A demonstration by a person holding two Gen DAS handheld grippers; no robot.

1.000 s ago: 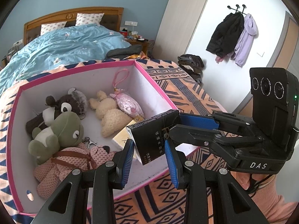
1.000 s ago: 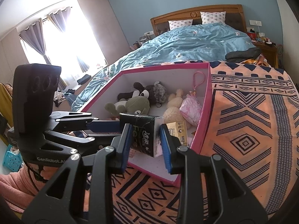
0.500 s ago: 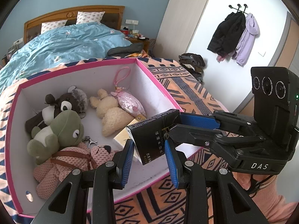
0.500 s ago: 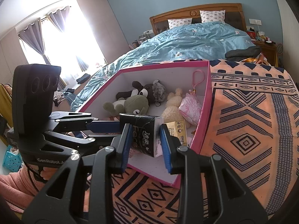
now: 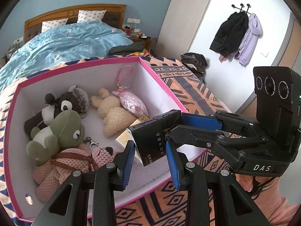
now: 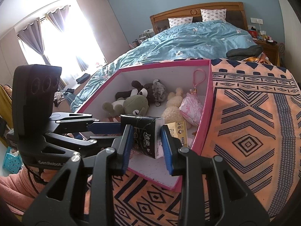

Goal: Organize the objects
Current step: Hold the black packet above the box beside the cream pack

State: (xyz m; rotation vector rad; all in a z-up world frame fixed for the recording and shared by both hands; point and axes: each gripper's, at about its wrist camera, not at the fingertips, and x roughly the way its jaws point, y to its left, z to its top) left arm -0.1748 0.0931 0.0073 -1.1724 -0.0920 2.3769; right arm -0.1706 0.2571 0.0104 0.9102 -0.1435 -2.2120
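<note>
A black tissue pack point(image 5: 154, 135) hangs above the near right corner of a pink-rimmed white box point(image 5: 161, 86). My right gripper point(image 6: 145, 137) is shut on the tissue pack point(image 6: 144, 134); it shows from the side in the left wrist view point(image 5: 180, 120). My left gripper point(image 5: 150, 150) stands around the pack's lower end; whether its blue pads point(image 5: 129, 158) touch the pack I cannot tell. In the box lie a green frog plush point(image 5: 56, 131), a brown plush point(image 5: 62, 103), a cream bunny point(image 5: 111, 113), a pink plush point(image 5: 64, 165), a pink charm point(image 5: 129, 101) and a yellow packet point(image 6: 177, 131).
The box point(image 6: 207, 98) sits on an orange patterned blanket point(image 6: 254, 122) at the foot of a bed with a blue duvet point(image 6: 188, 41). Jackets point(image 5: 239, 35) hang on the wall at right. A window with curtains point(image 6: 52, 43) is at left.
The box and room have shifted slightly in both views; both grippers moved a little together. The tissue pack stays held between them.
</note>
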